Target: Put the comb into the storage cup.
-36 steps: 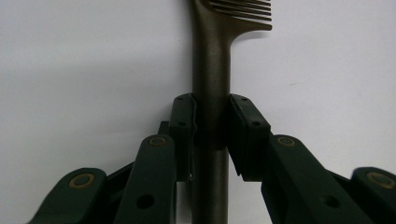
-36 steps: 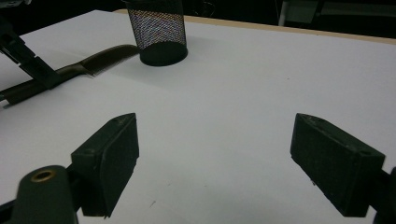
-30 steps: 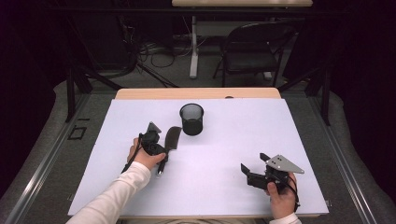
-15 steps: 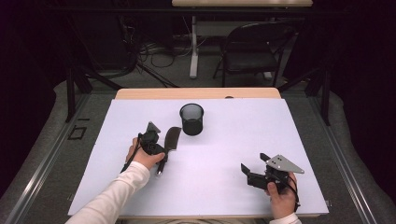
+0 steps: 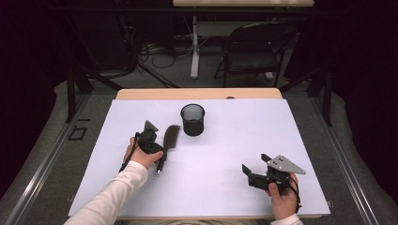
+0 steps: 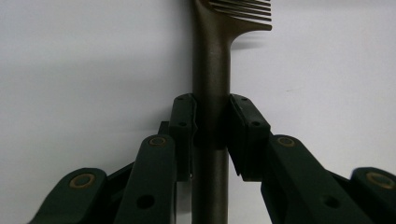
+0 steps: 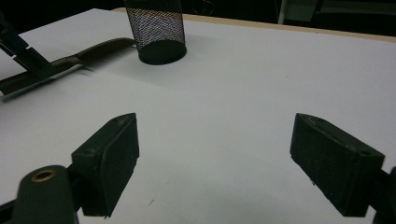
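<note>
Comb (image 5: 171,138) and left gripper (image 5: 157,151) look the same as a second ago: nothing about them has shifted in the high view, so the grip seems settled and, as I judge it, the lift has yet to begin. The comb lies flat on the white table (image 5: 225,187) in its left half, towards the middle, its long axis running from the near edge towards the far edge and leaning slightly right. Its toothed head points at the far edge, just short of the black mesh cup (image 5: 193,119), while the handle end points back towards the person. In the left gripper view the jaws are pinching the handle (image 6: 211,93) from both sides, just below where the teeth (image 6: 240,10) start. The right gripper (image 5: 253,177) rests well apart near the table's near right corner, jaws spread wide with bare table between them, and it too has not moved.
</note>
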### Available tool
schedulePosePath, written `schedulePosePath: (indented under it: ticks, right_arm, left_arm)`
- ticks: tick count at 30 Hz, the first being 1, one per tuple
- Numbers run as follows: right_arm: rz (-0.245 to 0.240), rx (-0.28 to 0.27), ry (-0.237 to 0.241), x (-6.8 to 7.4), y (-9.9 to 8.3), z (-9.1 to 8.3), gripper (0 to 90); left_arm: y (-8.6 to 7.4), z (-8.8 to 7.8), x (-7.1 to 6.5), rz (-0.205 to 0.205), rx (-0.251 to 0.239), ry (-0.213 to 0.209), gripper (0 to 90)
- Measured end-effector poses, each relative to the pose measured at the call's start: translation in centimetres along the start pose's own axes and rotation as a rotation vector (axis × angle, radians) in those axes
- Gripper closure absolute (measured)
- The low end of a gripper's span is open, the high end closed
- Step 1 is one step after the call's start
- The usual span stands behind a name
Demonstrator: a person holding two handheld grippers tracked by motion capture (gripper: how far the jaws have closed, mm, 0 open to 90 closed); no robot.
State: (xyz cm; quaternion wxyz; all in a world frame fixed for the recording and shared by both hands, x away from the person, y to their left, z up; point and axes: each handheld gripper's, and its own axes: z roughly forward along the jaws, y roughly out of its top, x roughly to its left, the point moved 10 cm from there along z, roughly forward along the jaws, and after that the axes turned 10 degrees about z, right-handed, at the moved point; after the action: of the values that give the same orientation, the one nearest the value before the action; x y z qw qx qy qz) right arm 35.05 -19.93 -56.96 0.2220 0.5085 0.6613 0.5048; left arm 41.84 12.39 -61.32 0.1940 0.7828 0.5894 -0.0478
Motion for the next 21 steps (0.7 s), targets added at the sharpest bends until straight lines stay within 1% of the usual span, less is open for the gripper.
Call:
schedulePosePath:
  ticks: [2,5,7,8,9,11,12,14,16,17,19,21]
  right_arm:
    - [0.0,-0.005,0.0,0.0,0.0,0.1,15.5]
    - [0.003,-0.005,0.001,0.0,0.0,0.1,15.5]
    - [0.003,-0.006,0.0,0.0,0.0,0.1,15.5]
    - [0.006,-0.004,0.001,0.0,0.0,0.1,15.5]
    - [0.005,-0.004,0.001,0.0,0.0,0.1,15.5]
    - [0.005,-0.004,0.001,0.0,0.0,0.1,15.5]
    - [0.005,-0.004,0.001,0.0,0.0,0.1,15.5]
    - [0.005,-0.004,0.001,0.0,0.0,0.1,15.5]
    - [0.005,-0.004,0.001,0.0,0.0,0.1,15.5]
    - [0.005,-0.004,0.001,0.0,0.0,0.1,15.5]
    - [0.007,-0.004,0.0,0.0,0.0,0.1,15.5]
    - [0.009,-0.002,0.0,0.0,0.0,0.1,15.5]
  left_arm:
    - [0.0,-0.2,0.2,0.0,-0.003,-0.002,72.6]
    - [0.3,-0.5,0.3,-0.011,-0.023,-0.005,72.6]
    - [0.3,-0.6,0.4,-0.007,-0.022,-0.006,72.6]
    - [0.4,-0.8,0.6,-0.007,-0.031,-0.006,72.6]
    - [0.4,-0.9,0.7,0.002,-0.03,-0.002,72.6]
    - [0.5,-1.1,0.8,-0.007,-0.042,-0.005,72.6]
    - [0.6,-1.2,0.9,-0.003,-0.051,-0.002,72.6]
    - [0.6,-1.4,1.0,0.003,-0.053,-0.006,72.6]
    - [0.7,-1.5,1.1,-0.006,-0.062,-0.006,72.6]
    - [0.7,-1.6,1.2,0.001,-0.064,-0.008,72.6]
    - [0.9,-1.8,1.2,-0.006,-0.076,-0.01,72.6]
    - [0.9,-2.0,1.4,-0.004,-0.084,-0.01,72.6]
